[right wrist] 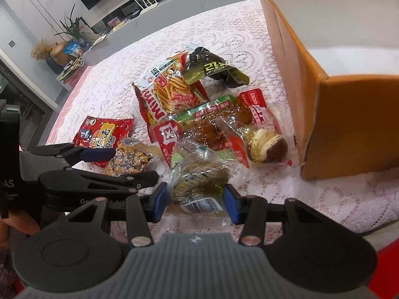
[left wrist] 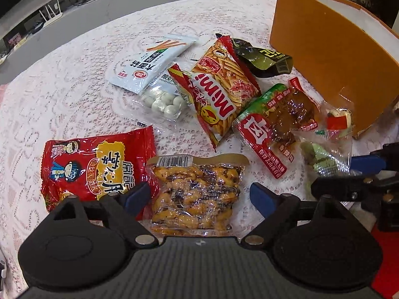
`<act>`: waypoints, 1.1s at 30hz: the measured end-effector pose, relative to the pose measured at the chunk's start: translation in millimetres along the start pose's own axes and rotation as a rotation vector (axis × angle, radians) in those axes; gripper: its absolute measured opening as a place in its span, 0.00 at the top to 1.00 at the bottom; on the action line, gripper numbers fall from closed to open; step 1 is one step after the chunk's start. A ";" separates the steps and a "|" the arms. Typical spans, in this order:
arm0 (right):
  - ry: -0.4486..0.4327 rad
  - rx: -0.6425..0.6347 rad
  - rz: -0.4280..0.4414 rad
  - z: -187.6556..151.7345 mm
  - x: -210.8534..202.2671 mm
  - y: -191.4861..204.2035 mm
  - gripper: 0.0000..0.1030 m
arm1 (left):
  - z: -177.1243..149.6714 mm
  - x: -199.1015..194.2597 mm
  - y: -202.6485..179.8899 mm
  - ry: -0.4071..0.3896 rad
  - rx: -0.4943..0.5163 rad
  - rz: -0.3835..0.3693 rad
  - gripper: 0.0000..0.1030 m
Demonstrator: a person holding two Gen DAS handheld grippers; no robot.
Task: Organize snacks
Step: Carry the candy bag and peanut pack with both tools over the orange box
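Several snack packets lie on a lace tablecloth beside an orange box [left wrist: 324,57], which also shows in the right wrist view [right wrist: 349,114]. My left gripper [left wrist: 199,196] is open, its fingers on either side of a clear packet of yellow twists [left wrist: 197,194]. A red noodle packet [left wrist: 92,169] lies to its left. My right gripper [right wrist: 195,200] is open around a clear packet of green-wrapped snack [right wrist: 199,174], without squeezing it. A Mimi prawn cracker bag [left wrist: 219,92], a red and green tofu packet [left wrist: 269,124] and a wrapped cake [right wrist: 266,147] lie beyond.
A white packet with round candies [left wrist: 154,74] and a dark green packet [left wrist: 261,59] lie farther back. The left gripper appears at the left of the right wrist view [right wrist: 97,154]. The table's rounded edge [left wrist: 74,32] runs along the back.
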State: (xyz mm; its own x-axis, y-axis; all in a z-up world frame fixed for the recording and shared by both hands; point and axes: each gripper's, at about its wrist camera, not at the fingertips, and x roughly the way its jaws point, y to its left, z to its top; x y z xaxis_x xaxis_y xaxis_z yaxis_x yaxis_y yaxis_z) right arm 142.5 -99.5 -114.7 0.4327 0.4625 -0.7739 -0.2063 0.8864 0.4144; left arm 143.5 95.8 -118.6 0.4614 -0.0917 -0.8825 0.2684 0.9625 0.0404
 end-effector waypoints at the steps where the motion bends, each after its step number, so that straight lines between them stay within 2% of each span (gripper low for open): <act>1: 0.001 -0.003 -0.001 0.0 0.4 0.4 0.54 | -0.1 -0.8 0.1 -0.003 -0.007 -0.006 0.13; 2: 0.002 -0.004 -0.002 -0.1 0.7 0.6 0.54 | -0.4 -2.1 0.9 -0.009 -0.021 -0.022 0.17; 4: 0.000 -0.003 -0.005 -0.5 0.6 0.4 0.54 | -1.2 -2.8 0.1 -0.014 -0.024 -0.010 0.19; 9: -0.018 -0.007 -0.009 -0.7 -1.9 1.0 0.54 | -0.4 -5.1 -8.1 -0.037 -0.053 0.015 0.21; 22: -0.074 -0.069 0.015 -2.5 -26.6 7.0 0.55 | -6.2 -57.0 4.4 -0.167 -0.258 -0.060 0.22; 33: -0.152 -0.120 0.046 3.0 -72.2 8.1 0.56 | 2.2 -112.1 -23.3 -0.265 -0.239 -0.037 0.22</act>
State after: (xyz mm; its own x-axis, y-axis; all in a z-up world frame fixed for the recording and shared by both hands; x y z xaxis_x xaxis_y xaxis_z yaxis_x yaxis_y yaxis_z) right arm 112.2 -125.7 -54.1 0.5464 0.5021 -0.6703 -0.3283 0.8647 0.3801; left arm 87.3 83.1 -19.6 0.6664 -0.1609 -0.7280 0.0982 0.9869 -0.1282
